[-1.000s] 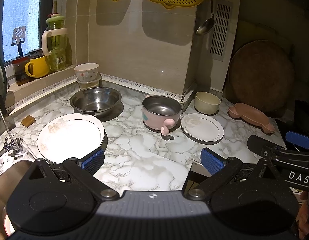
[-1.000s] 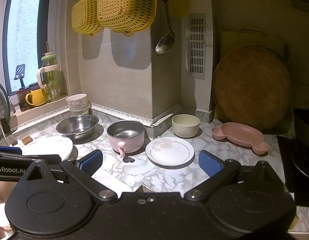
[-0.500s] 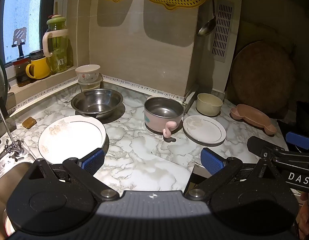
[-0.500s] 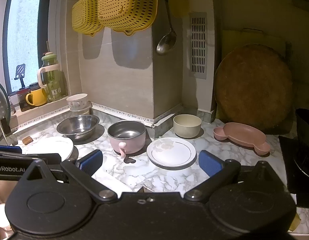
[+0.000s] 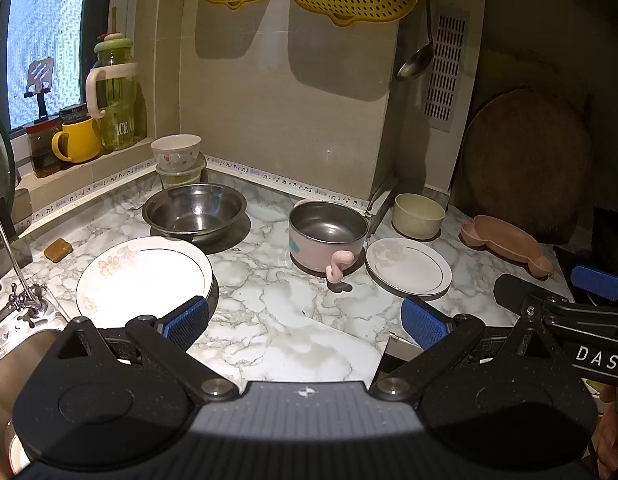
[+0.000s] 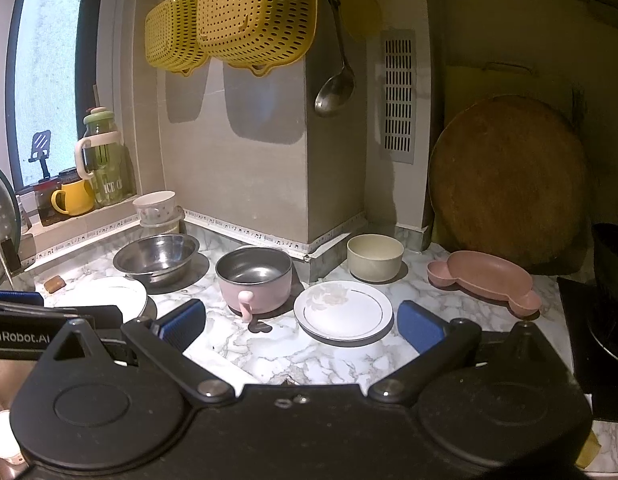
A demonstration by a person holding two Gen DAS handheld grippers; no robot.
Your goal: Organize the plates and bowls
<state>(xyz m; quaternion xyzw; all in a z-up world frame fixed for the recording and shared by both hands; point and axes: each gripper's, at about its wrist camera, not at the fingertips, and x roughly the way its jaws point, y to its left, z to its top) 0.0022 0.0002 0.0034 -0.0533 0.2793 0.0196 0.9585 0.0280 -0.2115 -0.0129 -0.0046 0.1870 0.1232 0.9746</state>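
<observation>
Tongs [image 5: 305,318] [image 6: 301,324] have edged nearer the dishes, both spread.

Plates: two white [image 5: 143,276] [image 5: 409,266]
Bowls: six [image 5: 195,210]
Pink dish: one [image 5: 505,242]
Yellow baskets: two [image 6: 257,16]
Mug: one [image 5: 75,140]

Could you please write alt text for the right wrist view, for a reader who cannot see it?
The open right gripper hovers over a marble counter, a small white plate just ahead. Behind stand a pink pot, steel bowl, cream bowl and pink dish.
</observation>
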